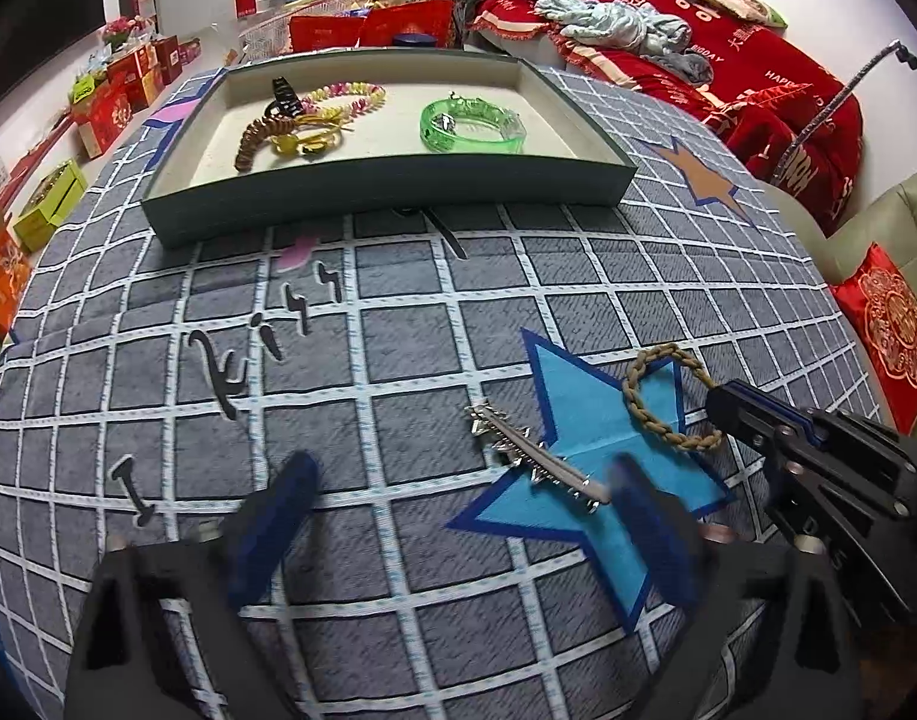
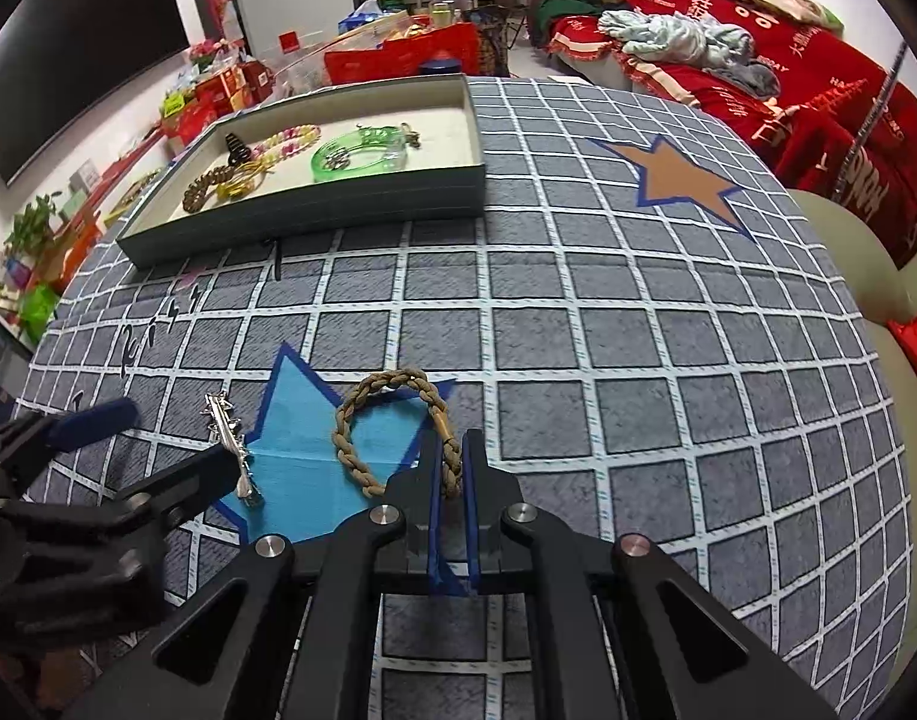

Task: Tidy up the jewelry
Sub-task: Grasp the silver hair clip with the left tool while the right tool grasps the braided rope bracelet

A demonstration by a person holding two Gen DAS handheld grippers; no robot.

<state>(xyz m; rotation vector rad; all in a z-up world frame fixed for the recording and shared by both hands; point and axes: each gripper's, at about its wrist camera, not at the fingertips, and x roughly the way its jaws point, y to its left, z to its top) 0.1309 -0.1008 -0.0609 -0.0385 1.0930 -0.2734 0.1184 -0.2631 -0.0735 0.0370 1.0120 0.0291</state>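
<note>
Your right tool (image 2: 452,468) is clenched on the braided bracelet (image 2: 362,420) at lower centre. Your left tool (image 1: 458,516) is released, its right finger beside the hair clip (image 1: 536,456).

Black handwritten letters reading roughly "Kiss" on the grey checked cloth (image 1: 398,324), white "HAPPY WEDDING", "BIGDAY" and Chinese characters on the red bedding (image 1: 686,18), other print too small to read.

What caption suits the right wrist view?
Right gripper shut on braided bracelet over blue star; tray waits beyond.
</note>
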